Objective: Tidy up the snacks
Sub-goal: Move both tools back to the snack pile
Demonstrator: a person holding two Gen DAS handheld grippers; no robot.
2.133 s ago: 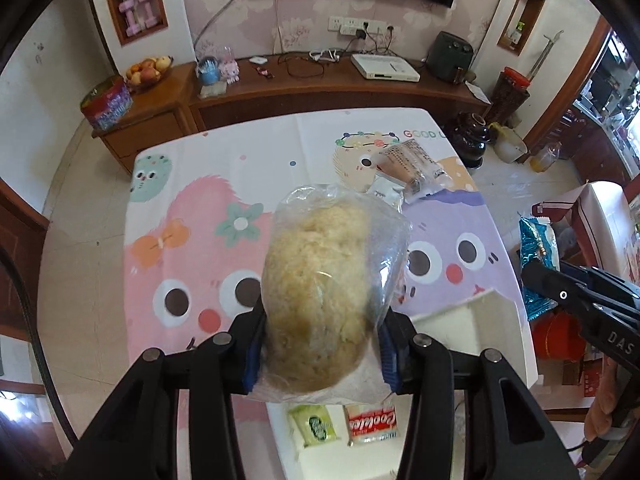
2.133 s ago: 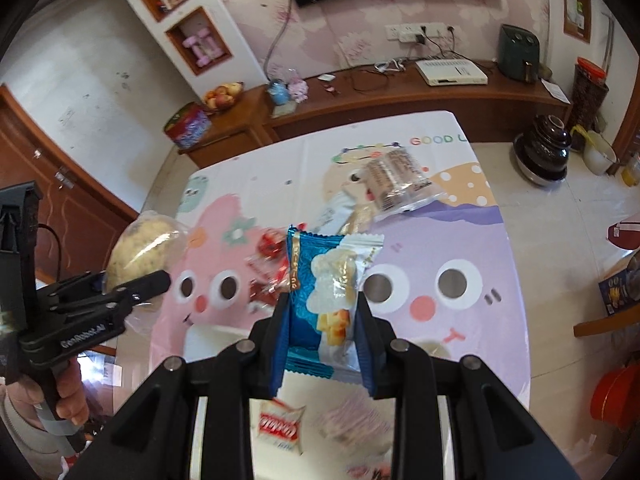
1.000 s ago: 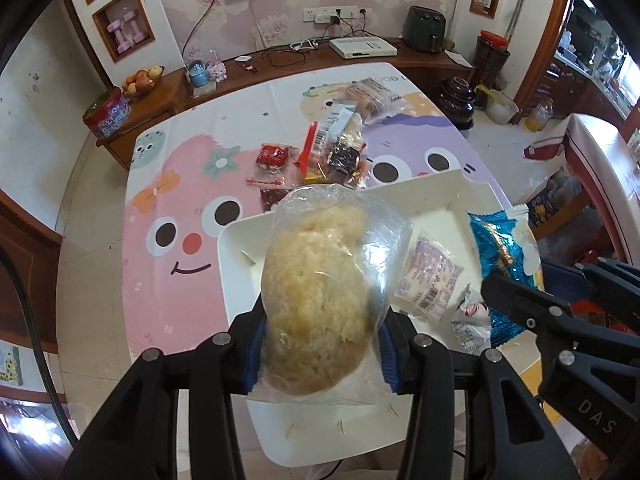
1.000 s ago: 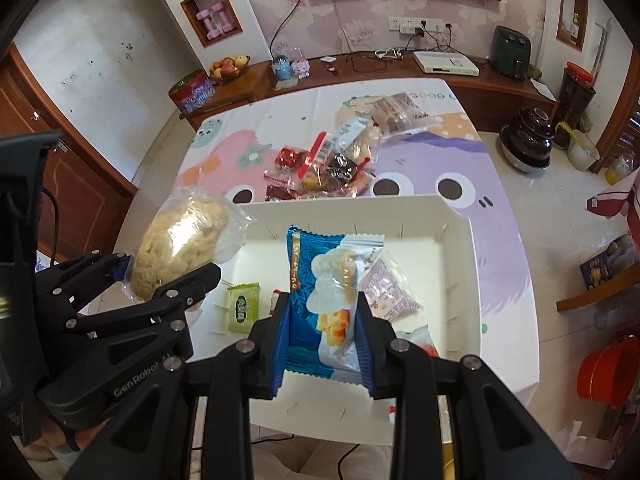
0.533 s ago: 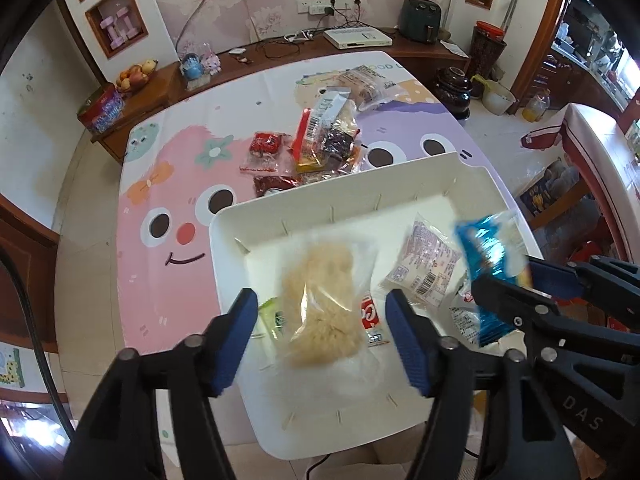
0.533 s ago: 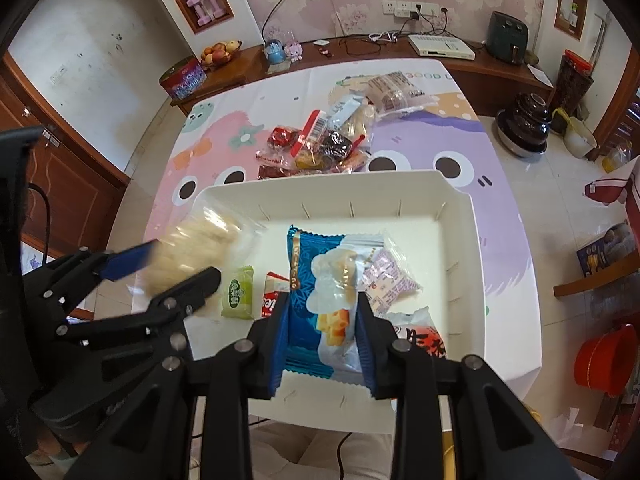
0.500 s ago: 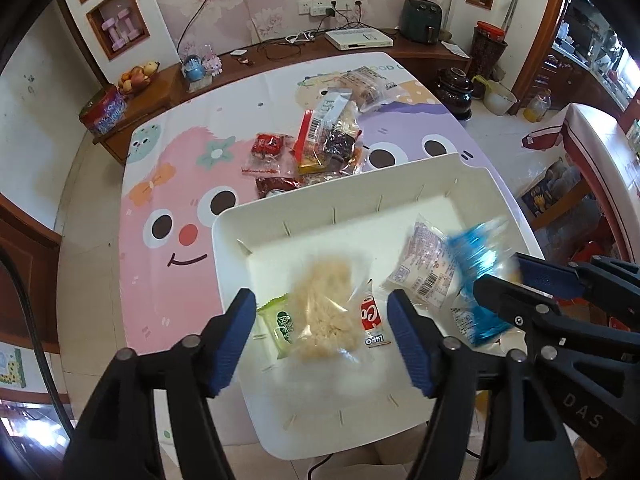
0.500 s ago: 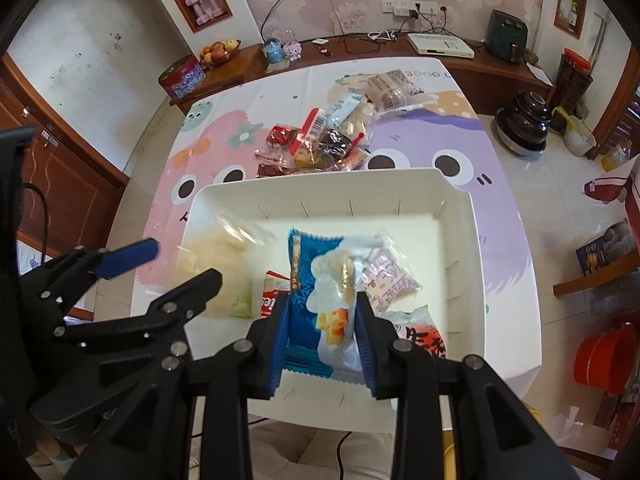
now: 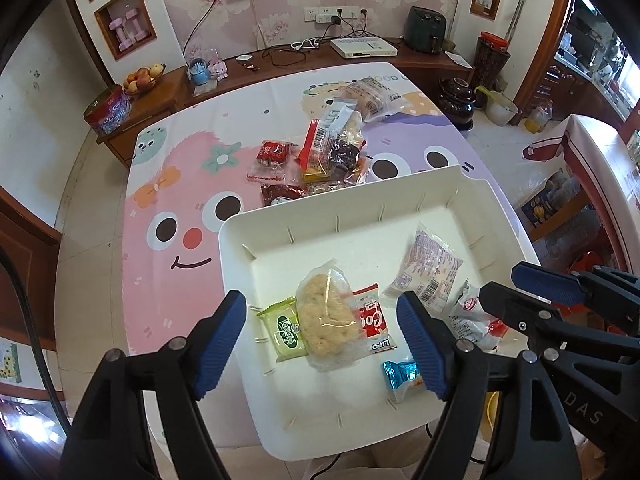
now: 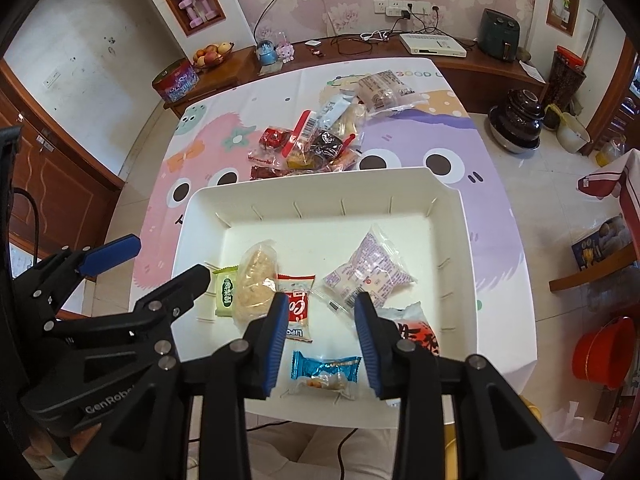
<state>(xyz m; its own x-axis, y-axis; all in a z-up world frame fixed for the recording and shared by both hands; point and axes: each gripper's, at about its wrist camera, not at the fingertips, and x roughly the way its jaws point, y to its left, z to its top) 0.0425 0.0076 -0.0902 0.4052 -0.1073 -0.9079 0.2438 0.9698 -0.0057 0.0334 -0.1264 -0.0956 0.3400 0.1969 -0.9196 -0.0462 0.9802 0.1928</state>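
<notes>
White tray (image 9: 472, 184) on the worktop (image 9: 168, 184) now holds both snacks that I carried.

Left gripper (image 9: 320, 340) is empty and its jaws are opening wide above the rice cake bag (image 9: 326, 320), which lies in the tray between a green packet (image 9: 282, 330) and a red-and-white packet (image 9: 374, 322). Right gripper (image 10: 322, 340) is also empty, jaws opening, moderately apart; the blue snack (image 10: 326, 372) lies free below it near the tray's front wall. I judge the dropping step finished. Next I must lift both grippers and reach over the far wall to the snack pile (image 10: 316, 146), and choose one packet that lies free.
</notes>
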